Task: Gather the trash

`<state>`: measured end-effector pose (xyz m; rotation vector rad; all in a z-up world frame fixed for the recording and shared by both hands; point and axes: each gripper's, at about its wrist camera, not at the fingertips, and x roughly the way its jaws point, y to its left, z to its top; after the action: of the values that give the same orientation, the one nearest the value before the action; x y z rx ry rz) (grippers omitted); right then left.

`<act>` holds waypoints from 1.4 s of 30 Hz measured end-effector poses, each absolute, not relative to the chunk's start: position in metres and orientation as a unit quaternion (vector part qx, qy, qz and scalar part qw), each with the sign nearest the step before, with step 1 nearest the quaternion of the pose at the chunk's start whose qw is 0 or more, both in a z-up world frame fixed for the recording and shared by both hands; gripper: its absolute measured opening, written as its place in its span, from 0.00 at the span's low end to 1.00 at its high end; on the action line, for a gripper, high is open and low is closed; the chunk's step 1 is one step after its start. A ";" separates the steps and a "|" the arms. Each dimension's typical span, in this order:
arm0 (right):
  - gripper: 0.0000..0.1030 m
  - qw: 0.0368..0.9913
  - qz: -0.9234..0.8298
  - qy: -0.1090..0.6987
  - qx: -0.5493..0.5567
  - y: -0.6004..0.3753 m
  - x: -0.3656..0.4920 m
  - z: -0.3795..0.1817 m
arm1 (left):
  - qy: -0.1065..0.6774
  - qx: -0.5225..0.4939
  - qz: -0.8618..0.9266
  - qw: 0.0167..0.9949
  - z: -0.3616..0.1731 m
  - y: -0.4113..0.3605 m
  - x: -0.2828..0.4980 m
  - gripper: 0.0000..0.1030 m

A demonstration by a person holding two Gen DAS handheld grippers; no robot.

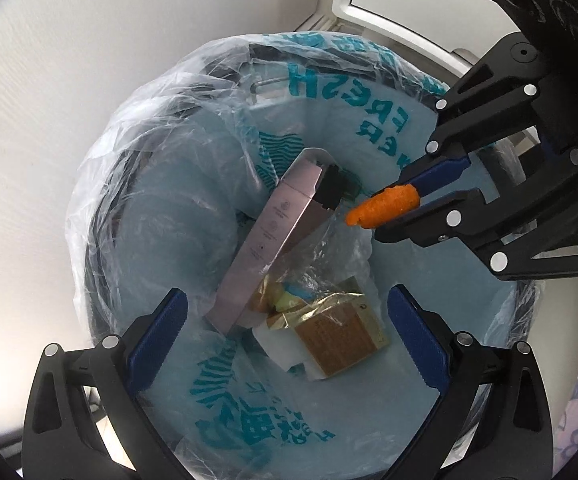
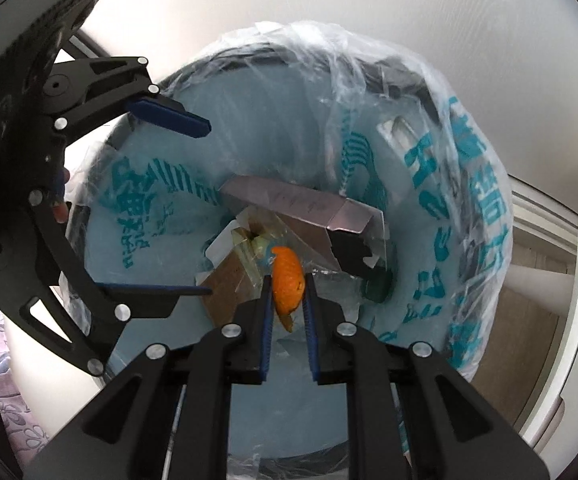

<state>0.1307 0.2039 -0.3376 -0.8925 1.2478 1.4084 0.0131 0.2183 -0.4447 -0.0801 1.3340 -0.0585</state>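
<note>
Closest to me, my right gripper (image 2: 287,292) is pinched nearly closed on a piece of orange peel (image 2: 287,284), with the blue pads squeezing it from both sides and the free end sticking out past the tips. My left gripper (image 1: 285,344) is spread wide and has nothing in it; it just hangs over the near side of the bin's mouth.

Below both of them is the trash bin (image 1: 101,216), lined with a clear plastic bag (image 1: 225,396) with teal print. Down at the bottom there's a long pinkish carton (image 1: 277,232) leaning against the side and a brown box (image 1: 341,340) in crinkly wrap.

So I reckon this is the drop step. The peel is already over the opening, not the rim, so I'd just let the jaws open right here. I'd keep clear of the loose liner bunched on the rim so it doesn't snag a finger, and keep the left one out of the way so the peel falls straight in.
</note>
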 end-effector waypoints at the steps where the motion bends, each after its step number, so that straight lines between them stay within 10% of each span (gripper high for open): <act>1: 0.15 0.504 0.584 0.517 -0.370 0.204 0.130 -0.339 | 0.618 -0.038 -0.028 0.785 -0.445 0.218 0.013 0.94; 21: 0.16 0.514 0.587 0.492 -0.386 0.205 0.116 -0.349 | 0.610 -0.037 -0.028 0.791 -0.429 0.222 0.000 0.94; 32: 0.88 0.538 0.588 0.462 -0.391 0.204 0.115 -0.335 | 0.608 -0.029 -0.019 0.793 -0.417 0.225 -0.012 0.94; 42: 0.93 0.557 0.596 0.420 -0.398 0.203 0.112 -0.321 | 0.601 -0.034 -0.017 0.798 -0.407 0.222 -0.014 0.94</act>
<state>0.1123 0.2034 -0.3211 -0.9402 0.9901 1.4053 -0.0144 0.2216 -0.4071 -0.0727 1.2900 -0.0370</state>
